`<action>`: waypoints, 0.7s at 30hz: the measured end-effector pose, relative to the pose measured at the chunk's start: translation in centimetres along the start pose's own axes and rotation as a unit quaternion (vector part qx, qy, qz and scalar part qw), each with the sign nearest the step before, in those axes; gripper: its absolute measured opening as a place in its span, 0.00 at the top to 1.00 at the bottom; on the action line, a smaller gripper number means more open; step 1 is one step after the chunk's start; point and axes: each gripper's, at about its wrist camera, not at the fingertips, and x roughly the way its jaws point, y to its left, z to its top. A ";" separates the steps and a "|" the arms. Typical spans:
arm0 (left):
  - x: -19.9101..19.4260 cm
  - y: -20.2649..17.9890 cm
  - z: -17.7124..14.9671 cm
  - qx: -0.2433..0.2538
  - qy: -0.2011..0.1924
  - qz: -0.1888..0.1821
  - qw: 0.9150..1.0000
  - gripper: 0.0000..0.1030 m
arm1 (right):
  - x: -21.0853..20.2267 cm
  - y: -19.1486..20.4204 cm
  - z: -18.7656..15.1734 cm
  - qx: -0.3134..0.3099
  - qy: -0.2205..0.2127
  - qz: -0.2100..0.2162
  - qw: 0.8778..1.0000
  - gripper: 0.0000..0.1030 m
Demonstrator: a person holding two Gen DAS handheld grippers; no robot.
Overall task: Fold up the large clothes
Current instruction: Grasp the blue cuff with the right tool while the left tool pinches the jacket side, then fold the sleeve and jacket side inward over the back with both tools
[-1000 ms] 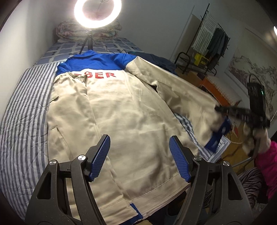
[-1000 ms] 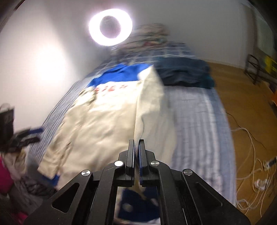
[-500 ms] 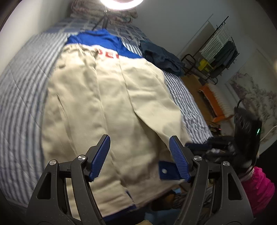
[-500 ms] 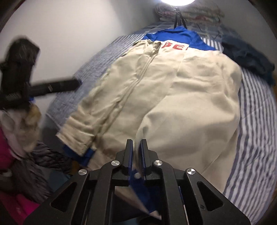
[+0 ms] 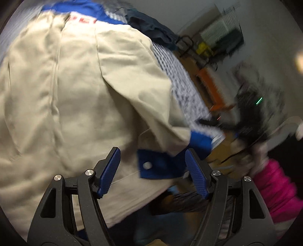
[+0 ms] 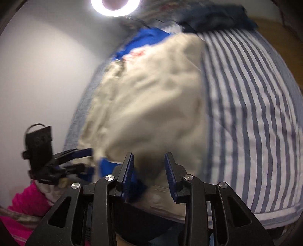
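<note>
A beige jacket with a blue yoke and red letters lies flat on the striped bed. One sleeve is folded over its body, and the sleeve's blue cuff with a white snap rests near the hem. My left gripper hovers open just above that cuff, touching nothing. The jaws of my right gripper are opening over the jacket. The blue cuff lies by its left finger, and the pads do not press on the cloth. Both views are blurred.
A dark blue garment lies at the far end of the bed, under a ring light. A drying rack and an orange object stand on the wooden floor to the right. A pink sleeve is close by.
The right gripper carried the sleeve over the jacket's body, sank toward the hem and parted its jaws, letting the cuff go. The left gripper dropped closer to the cuff, still open.
</note>
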 end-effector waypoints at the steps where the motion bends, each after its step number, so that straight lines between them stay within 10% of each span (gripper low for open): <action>1: -0.5 0.2 0.3 -0.018 -0.010 -0.011 1.000 0.30 | 0.5 -0.4 0.0 0.004 0.004 0.000 1.000 0.69; 10: 0.1 1.0 3.7 -0.080 -0.005 0.005 0.997 0.30 | 5.8 4.2 -0.3 -0.052 0.039 0.020 0.998 0.68; 15: 2.8 1.9 3.0 -0.043 0.054 0.113 0.991 0.80 | 6.0 6.0 -1.2 -0.084 0.045 0.037 0.995 0.68; 21: 1.7 4.8 2.1 -0.110 0.036 0.050 0.992 0.85 | 4.1 0.2 -0.4 0.007 0.014 0.008 1.000 0.67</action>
